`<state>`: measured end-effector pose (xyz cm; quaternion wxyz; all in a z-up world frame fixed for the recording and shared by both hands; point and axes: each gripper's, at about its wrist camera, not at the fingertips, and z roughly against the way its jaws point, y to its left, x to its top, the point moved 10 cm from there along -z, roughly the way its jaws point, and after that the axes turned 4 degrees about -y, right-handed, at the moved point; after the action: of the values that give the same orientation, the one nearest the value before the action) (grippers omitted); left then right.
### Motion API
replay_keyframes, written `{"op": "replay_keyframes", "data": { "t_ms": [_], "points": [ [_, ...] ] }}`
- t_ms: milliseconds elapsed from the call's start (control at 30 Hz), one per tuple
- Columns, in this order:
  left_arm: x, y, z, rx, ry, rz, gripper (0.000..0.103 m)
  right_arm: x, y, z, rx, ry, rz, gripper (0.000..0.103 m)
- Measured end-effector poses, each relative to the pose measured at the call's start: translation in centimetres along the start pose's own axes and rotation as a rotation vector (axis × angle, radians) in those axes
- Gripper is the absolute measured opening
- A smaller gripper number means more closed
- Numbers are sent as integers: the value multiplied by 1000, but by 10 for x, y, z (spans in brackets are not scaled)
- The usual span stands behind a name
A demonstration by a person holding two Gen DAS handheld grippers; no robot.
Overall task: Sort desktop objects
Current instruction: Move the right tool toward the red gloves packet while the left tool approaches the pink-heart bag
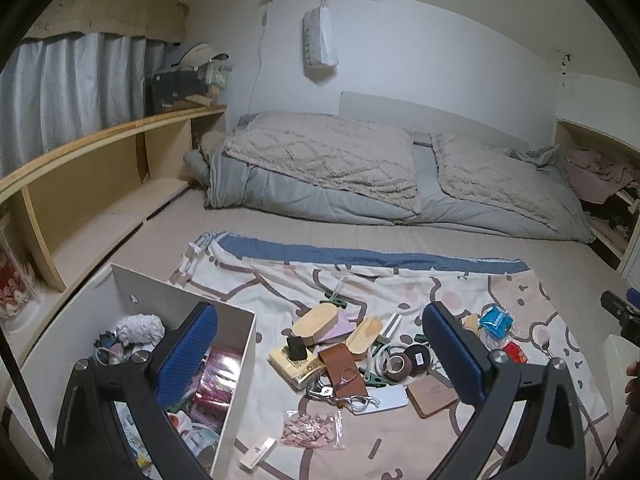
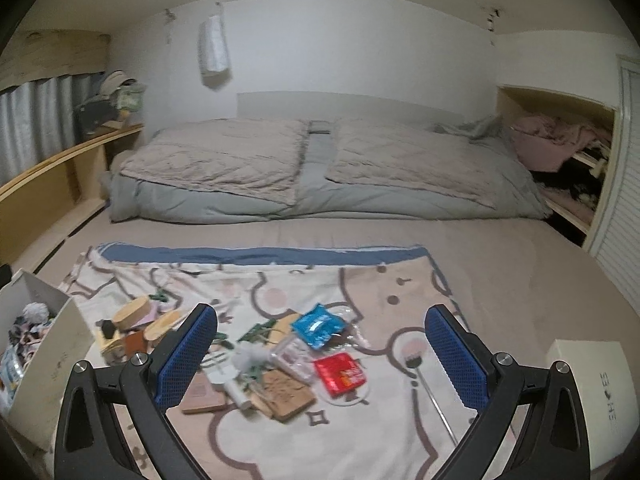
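A heap of small objects lies on a cartoon-print blanket (image 1: 400, 280): wooden oval pieces (image 1: 316, 322), a brown leather strap (image 1: 340, 372), tape rolls (image 1: 408, 360), a blue packet (image 1: 496, 320) (image 2: 318, 326), a red packet (image 2: 340, 372), a bag of pink beads (image 1: 312, 428). A white box (image 1: 236, 356) (image 2: 52, 360) at the left holds a fluffy ball and several packets. My left gripper (image 1: 320, 356) hangs open above the heap, its left finger over the box's edge. Over the blanket, my right gripper (image 2: 320, 360) stands open, nothing between its fingers.
A second white box (image 2: 588, 392) sits at the blanket's right. Grey quilts and pillows (image 2: 320, 172) lie across the far bed. Wooden shelves (image 1: 100, 168) run along the left wall, and a cluttered niche (image 2: 560, 144) is at the right. A hand (image 1: 632, 384) shows at the right edge.
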<state>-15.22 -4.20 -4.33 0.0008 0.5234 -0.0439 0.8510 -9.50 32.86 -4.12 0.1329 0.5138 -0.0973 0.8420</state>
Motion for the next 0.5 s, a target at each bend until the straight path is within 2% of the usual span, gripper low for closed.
{"op": "replay_keyframes", "data": {
  "t_ms": [300,500],
  "points": [
    [-19,-3,-25,15,81,-27,103,-21,-47,-33,-48,108,-117,103],
    [-25,-1,-38,20,118,-10,103,-34,-83,-55,-130,163,-142,103]
  ]
}}
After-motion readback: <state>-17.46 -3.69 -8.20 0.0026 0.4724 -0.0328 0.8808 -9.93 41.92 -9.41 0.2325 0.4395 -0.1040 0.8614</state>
